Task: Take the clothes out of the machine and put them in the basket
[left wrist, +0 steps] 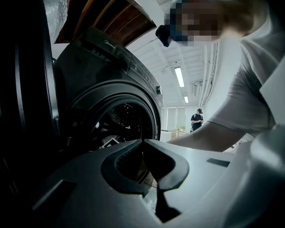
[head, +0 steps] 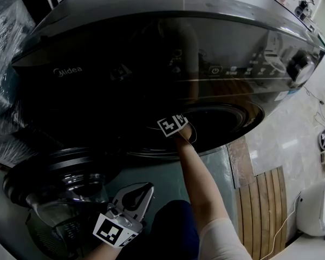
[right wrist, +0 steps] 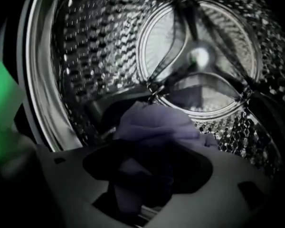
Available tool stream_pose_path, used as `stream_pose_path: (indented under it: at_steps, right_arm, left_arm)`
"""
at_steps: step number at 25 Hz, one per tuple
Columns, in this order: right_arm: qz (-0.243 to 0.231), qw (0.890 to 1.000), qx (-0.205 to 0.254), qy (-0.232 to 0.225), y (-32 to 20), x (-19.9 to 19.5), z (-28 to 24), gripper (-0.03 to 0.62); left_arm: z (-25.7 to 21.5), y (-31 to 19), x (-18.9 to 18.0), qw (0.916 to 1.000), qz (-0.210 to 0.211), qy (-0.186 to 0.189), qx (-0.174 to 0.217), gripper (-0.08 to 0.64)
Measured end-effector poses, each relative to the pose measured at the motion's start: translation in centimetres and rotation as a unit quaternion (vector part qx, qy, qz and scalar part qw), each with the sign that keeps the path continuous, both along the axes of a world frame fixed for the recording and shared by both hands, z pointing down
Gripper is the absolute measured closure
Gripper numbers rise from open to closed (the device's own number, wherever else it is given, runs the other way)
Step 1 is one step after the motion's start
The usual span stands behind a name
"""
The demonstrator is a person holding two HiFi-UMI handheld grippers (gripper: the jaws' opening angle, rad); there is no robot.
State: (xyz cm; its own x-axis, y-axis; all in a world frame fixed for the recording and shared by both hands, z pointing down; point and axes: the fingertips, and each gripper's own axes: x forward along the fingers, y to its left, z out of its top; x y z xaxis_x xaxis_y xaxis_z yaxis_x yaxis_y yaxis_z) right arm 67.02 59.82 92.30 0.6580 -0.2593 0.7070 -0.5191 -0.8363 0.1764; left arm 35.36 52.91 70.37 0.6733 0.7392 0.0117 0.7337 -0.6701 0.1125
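Inside the washer drum (right wrist: 95, 56), right hand-held gripper (right wrist: 147, 167) over a lavender garment (right wrist: 154, 125).
Jaws released around it; next it likely needs to clench and lift out. The left hand-held gripper (left wrist: 151, 186) is clenched, empty.

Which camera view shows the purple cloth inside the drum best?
The right gripper view: the cloth lies low in the drum, close and lit. The head view shows only a dark opening, no cloth. The left gripper view looks into the drum sideways; no cloth shows there.
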Motion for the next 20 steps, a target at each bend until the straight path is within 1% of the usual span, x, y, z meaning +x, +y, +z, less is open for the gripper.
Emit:
stream_pose_path:
  at_steps: [3, 6, 8, 9, 12, 14, 17, 20]
  right_arm:
    - [-0.009, 0.999, -0.039, 0.003, 0.2, 0.0, 0.4, 0.363]
    - [-0.019, 0.997, -0.080, 0.005, 0.4, 0.1, 0.9, 0.494]
    - [-0.026, 0.994, -0.105, 0.005, 0.5, 0.1, 1.2, 0.557]
    - [-0.029, 0.993, -0.116, 0.005, 0.5, 0.2, 1.3, 0.572]
    - [-0.038, 0.990, -0.137, 0.006, 0.5, 0.2, 1.6, 0.577]
    - [-0.042, 0.990, -0.134, 0.009, 0.4, 0.2, 1.4, 0.578]
    - [-0.036, 0.993, -0.112, 0.021, 0.6, 0.2, 0.7, 0.580]
    - [-0.023, 0.996, -0.074, 0.033, 0.8, 0.2, 0.0, 0.580]
  left_arm:
    - [0.1, 0.1, 0.0, 1.0000, 0.001, -0.001, 0.001, 0.537]
    - [0.2, -0.2, 0.1, 1.0000, -0.002, -0.002, 0.005, 0.537]
    - [0.1, -0.4, 0.1, 1.0000, -0.003, 0.000, 0.004, 0.537]
    - [0.0, -0.4, 0.2, 1.0000, -0.003, 0.001, 0.003, 0.537]
    - [0.0, -0.4, 0.1, 1.0000, -0.004, 0.002, 0.002, 0.537]
    - [0.1, -0.3, -0.1, 1.0000, -0.004, 0.003, 0.001, 0.537]
    - [-0.1, -0.2, -0.4, 1.0000, -0.001, 0.004, 0.002, 0.537]
    - [-0.3, -0.4, -0.8, 1.0000, 0.001, 0.004, 0.003, 0.537]
